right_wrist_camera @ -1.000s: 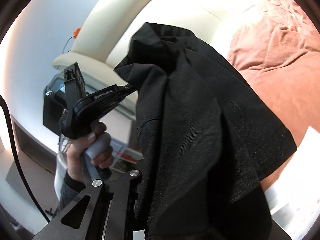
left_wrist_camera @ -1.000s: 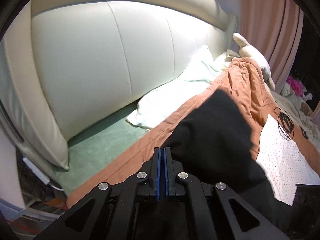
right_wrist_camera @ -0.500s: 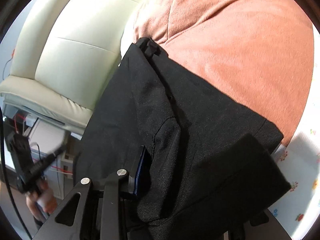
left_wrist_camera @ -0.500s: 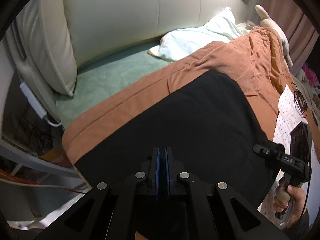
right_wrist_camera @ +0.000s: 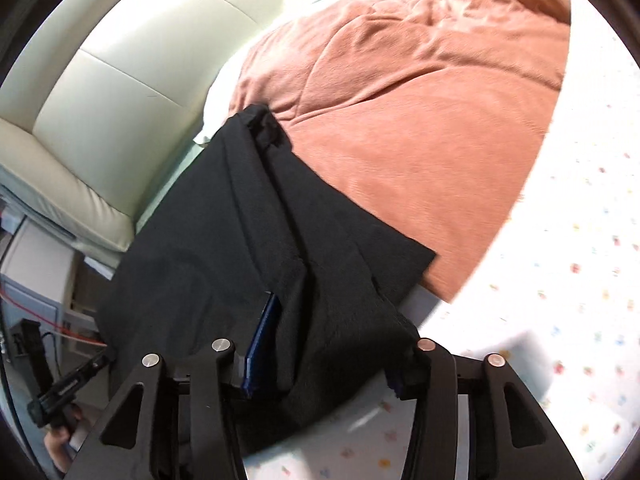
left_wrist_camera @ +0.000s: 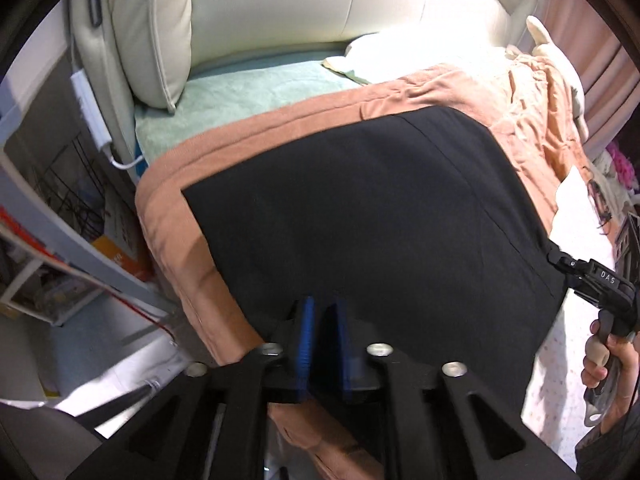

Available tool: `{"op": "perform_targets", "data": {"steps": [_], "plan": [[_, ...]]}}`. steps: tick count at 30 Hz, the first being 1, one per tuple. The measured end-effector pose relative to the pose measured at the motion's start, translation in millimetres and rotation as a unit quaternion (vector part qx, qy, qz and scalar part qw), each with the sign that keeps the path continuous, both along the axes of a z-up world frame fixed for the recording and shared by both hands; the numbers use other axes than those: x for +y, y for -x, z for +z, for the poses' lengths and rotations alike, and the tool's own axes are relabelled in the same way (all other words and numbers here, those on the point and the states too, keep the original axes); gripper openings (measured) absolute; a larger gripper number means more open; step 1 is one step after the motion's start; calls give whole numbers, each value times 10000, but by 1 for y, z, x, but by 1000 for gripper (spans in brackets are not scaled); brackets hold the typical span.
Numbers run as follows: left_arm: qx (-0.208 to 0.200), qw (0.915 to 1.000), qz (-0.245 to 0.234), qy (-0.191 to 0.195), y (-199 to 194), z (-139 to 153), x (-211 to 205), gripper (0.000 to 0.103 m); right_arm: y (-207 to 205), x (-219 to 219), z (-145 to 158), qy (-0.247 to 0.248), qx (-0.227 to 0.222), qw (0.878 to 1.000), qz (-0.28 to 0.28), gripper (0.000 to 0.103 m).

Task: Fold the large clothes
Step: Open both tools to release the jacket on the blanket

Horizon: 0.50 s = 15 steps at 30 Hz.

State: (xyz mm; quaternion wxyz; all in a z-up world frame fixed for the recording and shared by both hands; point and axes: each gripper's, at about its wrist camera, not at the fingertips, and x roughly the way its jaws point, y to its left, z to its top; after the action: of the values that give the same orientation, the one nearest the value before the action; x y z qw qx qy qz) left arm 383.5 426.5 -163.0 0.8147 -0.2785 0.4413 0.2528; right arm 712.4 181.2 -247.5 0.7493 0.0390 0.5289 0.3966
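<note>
A large black garment [left_wrist_camera: 380, 216] lies spread flat on the orange blanket [left_wrist_camera: 248, 128] of a bed. My left gripper [left_wrist_camera: 323, 320] stands at its near edge. Its jaws are opening: a gap shows between the blue pads [left_wrist_camera: 307, 336], with black cloth in it, not pinched. In the right wrist view the garment [right_wrist_camera: 224, 240] drapes in folds over my right gripper [right_wrist_camera: 332, 344]. Those jaws are opening wide, cloth lying loose between them, and the right finger is partly hidden under it. A hand holds the right gripper [left_wrist_camera: 560, 260] at the garment's right corner.
A cream padded headboard [left_wrist_camera: 360, 0] backs the bed, with a pale green sheet [left_wrist_camera: 248, 88] and a pillow [left_wrist_camera: 400, 52] below it. A white dotted sheet [right_wrist_camera: 560, 280] covers the right side. Cluttered shelves [left_wrist_camera: 60, 240] and a white power strip [left_wrist_camera: 90, 108] stand left of the bed.
Both grippers came down toward the bed. The black garment went from hanging between them to lying flat on the orange blanket. Both pairs of jaws have parted.
</note>
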Motion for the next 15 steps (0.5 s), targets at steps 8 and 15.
{"op": "perform_targets", "data": {"steps": [8, 15], "plan": [[-341, 9994, -68, -88, 23, 24, -34, 83, 28, -31, 39, 84, -292, 9995, -11, 71], [-821, 9957, -172, -383, 40, 56, -66, 88, 64, -59, 85, 71, -658, 9978, 48, 90]]}}
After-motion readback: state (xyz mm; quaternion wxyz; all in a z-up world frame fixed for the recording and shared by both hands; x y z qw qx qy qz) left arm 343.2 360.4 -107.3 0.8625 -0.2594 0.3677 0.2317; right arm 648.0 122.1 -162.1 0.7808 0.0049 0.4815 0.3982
